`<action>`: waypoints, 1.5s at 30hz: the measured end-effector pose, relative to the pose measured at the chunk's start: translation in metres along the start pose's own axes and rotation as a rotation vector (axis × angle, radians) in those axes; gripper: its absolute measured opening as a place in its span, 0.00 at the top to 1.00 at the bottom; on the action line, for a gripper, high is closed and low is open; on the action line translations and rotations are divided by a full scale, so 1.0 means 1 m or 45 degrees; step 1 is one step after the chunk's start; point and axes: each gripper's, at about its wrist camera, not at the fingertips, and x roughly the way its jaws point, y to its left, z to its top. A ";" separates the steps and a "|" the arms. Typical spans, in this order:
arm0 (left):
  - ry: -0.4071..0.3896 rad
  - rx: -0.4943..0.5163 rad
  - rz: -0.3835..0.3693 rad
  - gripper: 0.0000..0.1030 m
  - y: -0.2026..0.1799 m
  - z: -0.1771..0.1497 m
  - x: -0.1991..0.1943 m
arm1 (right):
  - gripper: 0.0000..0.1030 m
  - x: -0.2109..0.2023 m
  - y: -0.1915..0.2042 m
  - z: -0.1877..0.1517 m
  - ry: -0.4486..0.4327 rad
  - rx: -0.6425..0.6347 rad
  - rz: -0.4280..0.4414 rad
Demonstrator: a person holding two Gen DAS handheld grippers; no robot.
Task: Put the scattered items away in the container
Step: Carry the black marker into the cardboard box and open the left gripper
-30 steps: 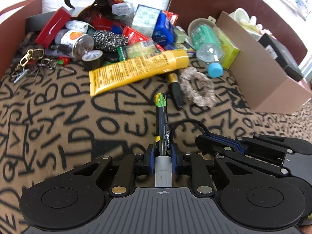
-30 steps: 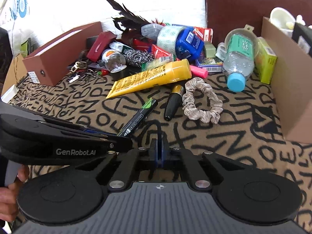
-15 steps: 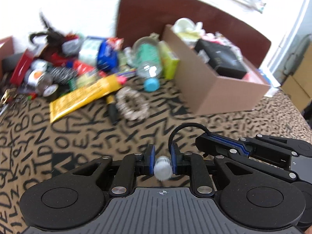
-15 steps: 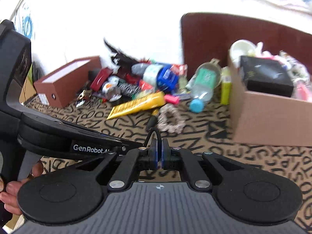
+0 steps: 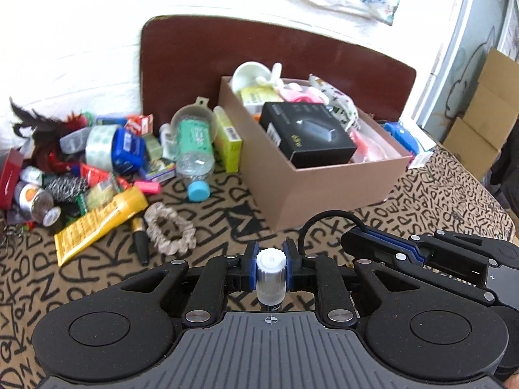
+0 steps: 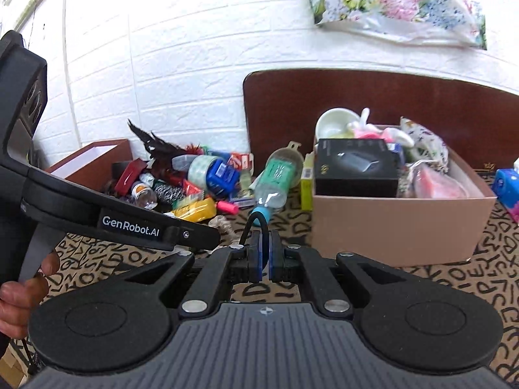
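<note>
Left gripper (image 5: 271, 270) has its jaws clamped on a marker (image 5: 271, 275), white end up, held above the patterned worktop (image 5: 438, 201) in front of the cardboard box (image 5: 324, 191). Right gripper (image 6: 264, 261) sits empty beside it, jaws nearly shut. The yellow tube (image 5: 100, 222) and scrunchie (image 5: 170, 233) lie on the worktop left of the box.

Your work surface is a tan cloth (image 5: 227, 217) printed with black letters. On it rest a brown cardboard box (image 5: 324, 191), a yellow tube (image 5: 100, 223), a beige scrunchie (image 5: 170, 233), a black-and-gold mascara (image 5: 140, 240) and a blue-capped clear bottle (image 5: 194, 162) lying on its side.
</note>
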 end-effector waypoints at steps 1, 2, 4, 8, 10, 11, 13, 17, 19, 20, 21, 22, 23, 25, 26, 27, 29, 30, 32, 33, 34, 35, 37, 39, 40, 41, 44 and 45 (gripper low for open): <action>-0.003 0.009 -0.002 0.87 -0.003 0.003 0.000 | 0.96 -0.001 -0.002 0.001 -0.007 0.000 -0.004; -0.008 0.018 -0.004 0.87 -0.007 0.006 0.001 | 0.96 -0.002 -0.004 0.003 -0.012 0.000 -0.009; -0.019 0.032 -0.013 0.87 -0.014 0.012 0.002 | 0.96 -0.004 -0.008 0.005 -0.024 0.001 -0.018; -0.041 0.064 -0.035 0.87 -0.029 0.029 0.005 | 0.96 -0.008 -0.018 0.009 -0.047 0.007 -0.043; -0.055 0.089 -0.051 0.87 -0.039 0.040 0.006 | 0.96 -0.010 -0.024 0.012 -0.060 0.008 -0.059; -0.064 0.105 -0.058 0.87 -0.045 0.045 0.007 | 0.96 -0.011 -0.027 0.014 -0.066 0.011 -0.068; -0.084 0.137 -0.068 0.87 -0.056 0.057 0.008 | 0.96 -0.014 -0.034 0.019 -0.080 0.011 -0.090; -0.105 0.156 -0.113 0.87 -0.076 0.082 0.015 | 0.96 -0.017 -0.050 0.032 -0.111 -0.002 -0.147; -0.112 0.166 -0.123 0.87 -0.087 0.095 0.020 | 0.96 -0.018 -0.059 0.039 -0.125 -0.001 -0.169; -0.116 0.173 -0.128 0.87 -0.092 0.101 0.022 | 0.96 -0.018 -0.064 0.043 -0.132 0.001 -0.180; -0.119 0.179 -0.134 0.87 -0.098 0.108 0.025 | 0.96 -0.018 -0.069 0.047 -0.138 0.001 -0.191; -0.122 0.184 -0.142 0.87 -0.103 0.115 0.027 | 0.96 -0.018 -0.073 0.051 -0.143 0.002 -0.200; -0.124 0.189 -0.151 0.87 -0.108 0.122 0.030 | 0.96 -0.018 -0.077 0.055 -0.148 0.000 -0.208; -0.131 0.197 -0.166 0.87 -0.117 0.136 0.036 | 0.96 -0.017 -0.085 0.065 -0.154 -0.014 -0.226; -0.134 0.199 -0.170 0.87 -0.121 0.142 0.039 | 0.96 -0.015 -0.090 0.070 -0.156 -0.024 -0.241; -0.137 0.203 -0.174 0.87 -0.125 0.148 0.042 | 0.96 -0.014 -0.094 0.074 -0.156 -0.037 -0.257; -0.135 0.210 -0.189 0.87 -0.132 0.159 0.050 | 0.96 -0.011 -0.101 0.082 -0.156 -0.065 -0.288; -0.130 0.210 -0.194 0.87 -0.135 0.164 0.056 | 0.96 -0.009 -0.105 0.085 -0.157 -0.080 -0.305; -0.119 0.212 -0.194 0.87 -0.139 0.172 0.068 | 0.96 -0.004 -0.113 0.090 -0.152 -0.096 -0.334; -0.112 0.214 -0.190 0.87 -0.141 0.174 0.074 | 0.96 0.000 -0.118 0.092 -0.146 -0.095 -0.344; -0.103 0.217 -0.187 0.87 -0.142 0.177 0.082 | 0.96 0.004 -0.124 0.093 -0.136 -0.091 -0.349; -0.093 0.217 -0.183 0.87 -0.142 0.179 0.089 | 0.96 0.008 -0.129 0.093 -0.126 -0.087 -0.350; -0.077 0.219 -0.171 0.87 -0.142 0.182 0.104 | 0.96 0.019 -0.140 0.092 -0.098 -0.079 -0.358; -0.058 0.221 -0.163 0.87 -0.141 0.183 0.119 | 0.96 0.030 -0.149 0.088 -0.069 -0.078 -0.370; -0.048 0.217 -0.162 0.87 -0.139 0.184 0.126 | 0.96 0.036 -0.154 0.086 -0.053 -0.072 -0.372; -0.037 0.211 -0.162 0.87 -0.138 0.185 0.133 | 0.96 0.042 -0.159 0.083 -0.037 -0.063 -0.374; 0.003 0.201 -0.162 0.87 -0.134 0.188 0.155 | 0.96 0.059 -0.175 0.077 0.001 -0.028 -0.382; 0.014 0.201 -0.159 0.87 -0.133 0.188 0.161 | 0.96 0.063 -0.179 0.075 0.014 -0.019 -0.382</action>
